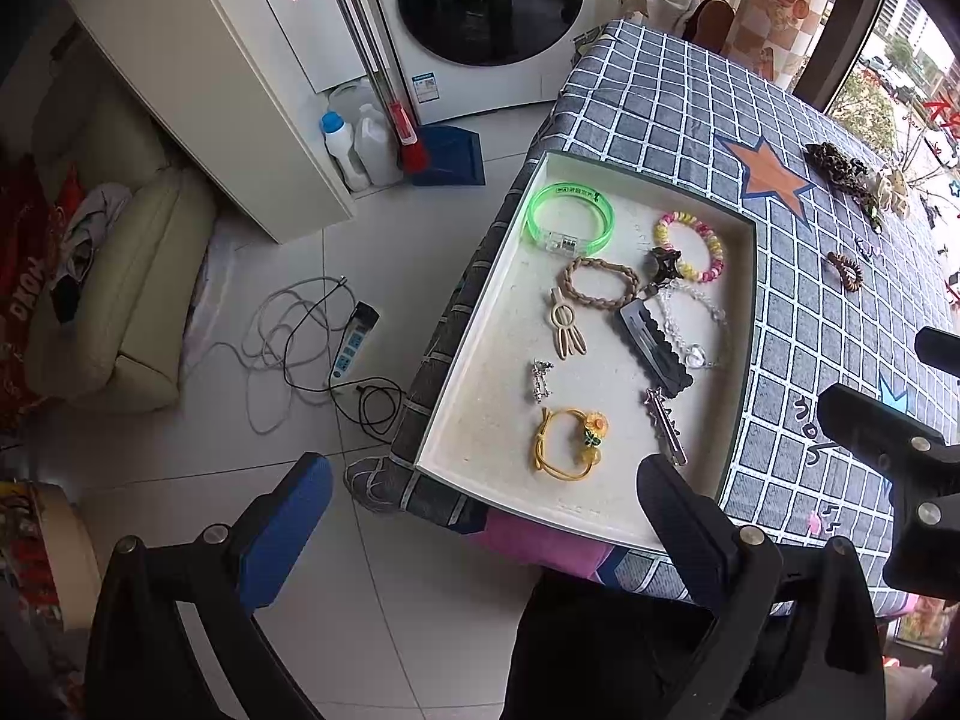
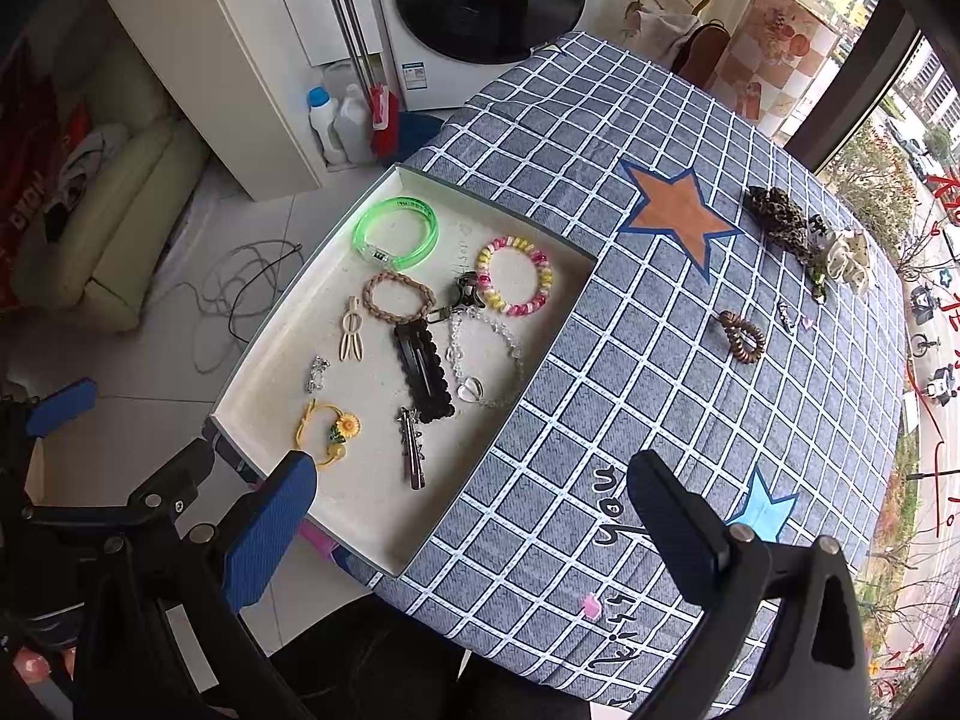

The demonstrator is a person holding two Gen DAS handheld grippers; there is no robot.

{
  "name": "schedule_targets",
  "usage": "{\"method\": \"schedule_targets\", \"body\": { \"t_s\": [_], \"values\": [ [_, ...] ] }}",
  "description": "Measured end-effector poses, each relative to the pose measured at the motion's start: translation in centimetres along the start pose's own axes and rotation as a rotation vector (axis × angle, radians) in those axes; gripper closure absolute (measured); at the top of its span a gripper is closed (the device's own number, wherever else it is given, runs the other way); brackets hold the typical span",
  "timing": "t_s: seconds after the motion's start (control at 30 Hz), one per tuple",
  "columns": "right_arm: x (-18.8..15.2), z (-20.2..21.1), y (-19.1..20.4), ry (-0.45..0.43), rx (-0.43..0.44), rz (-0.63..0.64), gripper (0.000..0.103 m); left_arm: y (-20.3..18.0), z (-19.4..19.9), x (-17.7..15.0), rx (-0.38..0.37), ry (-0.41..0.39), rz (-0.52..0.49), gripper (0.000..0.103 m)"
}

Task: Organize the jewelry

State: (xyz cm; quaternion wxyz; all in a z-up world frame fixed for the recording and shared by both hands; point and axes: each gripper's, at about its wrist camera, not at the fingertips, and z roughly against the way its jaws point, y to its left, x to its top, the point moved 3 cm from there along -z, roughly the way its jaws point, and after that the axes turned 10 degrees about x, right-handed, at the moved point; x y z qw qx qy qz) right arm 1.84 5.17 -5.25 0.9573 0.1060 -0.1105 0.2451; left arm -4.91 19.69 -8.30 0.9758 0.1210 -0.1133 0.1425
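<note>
Checked tablecloth point(image 2: 630, 360); tray point(image 2: 384, 534) near corner hidden behind left gripper point(image 1: 483, 495).

Left tongs point(image 1: 483, 498): black frame showing silver screw heads; one finger wearing a blue ribbed pad, the other a black one.
Right tongs point(image 2: 471, 501): showing the same build and pad colours.
Clothing: dark trousers point(image 2: 372, 660).

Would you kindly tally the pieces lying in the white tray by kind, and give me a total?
Bracelets: 3, the green bangle, the pink-and-yellow beaded bracelet and the clear bead bracelet.
Hair ties: 2, the braided tan tie and the yellow flower tie.
Hair clips: 5.
Total: 10 in the white tray.
</note>
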Motion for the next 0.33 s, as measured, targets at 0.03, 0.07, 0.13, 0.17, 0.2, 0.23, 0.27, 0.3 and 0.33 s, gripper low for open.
{"method": "schedule_targets", "body": {
  "t_s": [0.03,0.07,0.13,0.17,0.2,0.23,0.27,0.3,0.33],
  "values": [
    [0.0,0.0,0.0,0.0,0.001,0.0,0.0,0.0,0.0,0.0,0.0,0.001,0.001,0.0],
    [0.0,-0.1,0.2,0.001,0.001,0.0,0.0,0.0,-0.1,0.0,-0.001,0.002,0.003,0.0],
    [0.0,-0.3,0.4,0.004,0.003,0.002,0.0,0.0,0.0,0.0,-0.007,-0.002,0.007,0.0],
    [0.0,-0.4,0.6,0.004,0.004,0.003,0.0,-0.1,0.0,-0.1,-0.005,-0.004,0.007,0.0],
    [0.0,-0.4,0.7,0.005,0.004,0.004,0.0,-0.1,0.0,-0.1,-0.003,-0.005,0.005,0.0],
    [0.0,-0.5,0.8,0.005,0.005,0.003,0.0,-0.2,0.0,-0.1,-0.001,-0.007,0.004,0.0],
    [0.0,-0.5,0.8,0.004,0.005,0.001,0.0,-0.2,0.0,-0.1,0.001,-0.007,0.004,0.0],
    [0.0,-0.5,0.9,0.004,0.006,0.001,0.0,-0.2,0.0,-0.1,0.001,-0.004,0.004,0.0],
    [0.0,-0.6,1.1,0.004,0.007,0.0,0.0,-0.3,-0.1,-0.1,0.0,-0.002,0.004,0.0]
  ]
}}
